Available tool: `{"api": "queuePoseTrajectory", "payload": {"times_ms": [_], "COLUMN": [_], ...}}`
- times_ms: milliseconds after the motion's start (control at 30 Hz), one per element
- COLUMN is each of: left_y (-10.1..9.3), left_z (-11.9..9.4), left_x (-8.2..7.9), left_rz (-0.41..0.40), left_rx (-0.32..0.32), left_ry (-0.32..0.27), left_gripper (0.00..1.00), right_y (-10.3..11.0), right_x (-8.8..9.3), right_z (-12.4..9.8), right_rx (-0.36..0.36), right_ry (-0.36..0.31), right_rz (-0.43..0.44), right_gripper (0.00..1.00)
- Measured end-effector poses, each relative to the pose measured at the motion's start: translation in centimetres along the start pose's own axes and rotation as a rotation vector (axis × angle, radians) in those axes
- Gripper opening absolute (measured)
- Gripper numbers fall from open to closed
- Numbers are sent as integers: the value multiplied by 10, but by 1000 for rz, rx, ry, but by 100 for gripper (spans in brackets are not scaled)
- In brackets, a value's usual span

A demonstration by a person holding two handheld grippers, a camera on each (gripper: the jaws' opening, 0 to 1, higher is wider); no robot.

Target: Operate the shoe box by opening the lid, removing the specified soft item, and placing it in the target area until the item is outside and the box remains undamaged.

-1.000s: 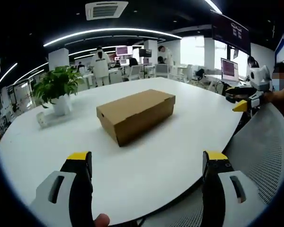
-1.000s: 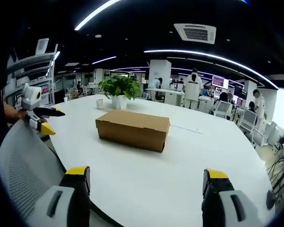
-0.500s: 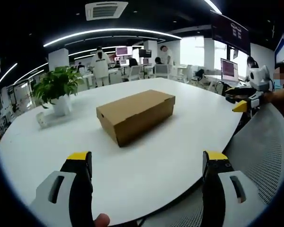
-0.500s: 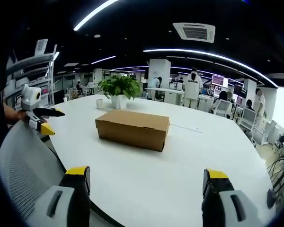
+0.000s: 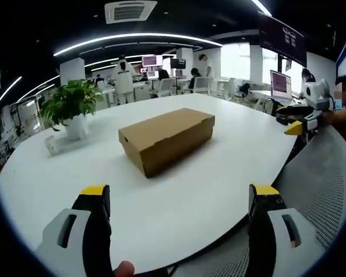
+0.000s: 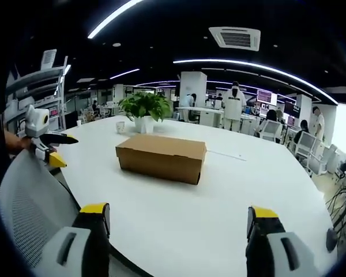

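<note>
Shoe box (image 5: pixel 166 140) on the white bench (image 5: pixel 207 190), lid down, and nothing in the job looks started. The left tool (image 5: pixel 179 199) hangs at the near edge of the bench, its yellow-tipped jaws wide apart with only bare tabletop between them. The right tool (image 6: pixel 179 216) matches it: jaws spread, holding nothing, well short of the shoe box (image 6: pixel 161 156).

Each tool also shows in the other's view: the right tool (image 5: pixel 294 121) appears at the far right of the left gripper view, off the bench edge above a grey mesh chair back (image 5: pixel 328 184). The left tool (image 6: pixel 52 151) appears at the left of the right gripper view, beside the same kind of chair back (image 6: pixel 32 202).

Outward now. The brown cardboard box sits out toward the middle of the bench, well apart from both tools, its lid seated flush all round with no gap or dent visible. Beyond it stand a potted plant (image 5: pixel 69 107) and a small white cup (image 5: pixel 52 145), near each other and clear of the box.

By my reading, every step remains: lift the lid, take out the soft item, set it down in the target area. The item is hidden inside, and I can't make out any marked target area on the bench.
</note>
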State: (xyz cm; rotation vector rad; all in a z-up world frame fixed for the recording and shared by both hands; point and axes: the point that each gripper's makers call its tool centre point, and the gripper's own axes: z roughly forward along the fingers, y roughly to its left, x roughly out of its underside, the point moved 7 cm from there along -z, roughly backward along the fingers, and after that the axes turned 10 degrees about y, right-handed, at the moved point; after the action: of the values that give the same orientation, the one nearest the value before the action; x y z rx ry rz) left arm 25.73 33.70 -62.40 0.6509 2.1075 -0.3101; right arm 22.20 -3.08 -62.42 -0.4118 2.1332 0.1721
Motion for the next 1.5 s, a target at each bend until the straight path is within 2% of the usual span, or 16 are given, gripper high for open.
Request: {"api": "queuePoseTrajectory", "payload": {"times_ms": [433,667,833,1000,1167,1500], "left_y": [2,3,11,22,31,40], "left_z": [-1,-4,-5,-3,5,30], "left_x": [-1,-2,-9,-22,-31,-38], "left_rz": [-12,-20,-34,-45,-57,-41], "left_rx": [-10,-3,-10,-16,-15,-21], "left_ry": [9,24,18,6,-1,10], "left_gripper": [99,99,99,99,99,98], "right_y": [-2,-2,-1,-5,-11,-30], "right_x": [-2,-4,-6,-18,-32,-43], "right_z": [-2,-3,-1,2,12,42], "right_rx": [8,-12,-40,-54,-65,-93], "right_ry": [-4,7,21,9,0,-9], "right_rz": [17,-5,-12,-22,-59,-107], "right_gripper": [99,99,99,99,99,98]}}
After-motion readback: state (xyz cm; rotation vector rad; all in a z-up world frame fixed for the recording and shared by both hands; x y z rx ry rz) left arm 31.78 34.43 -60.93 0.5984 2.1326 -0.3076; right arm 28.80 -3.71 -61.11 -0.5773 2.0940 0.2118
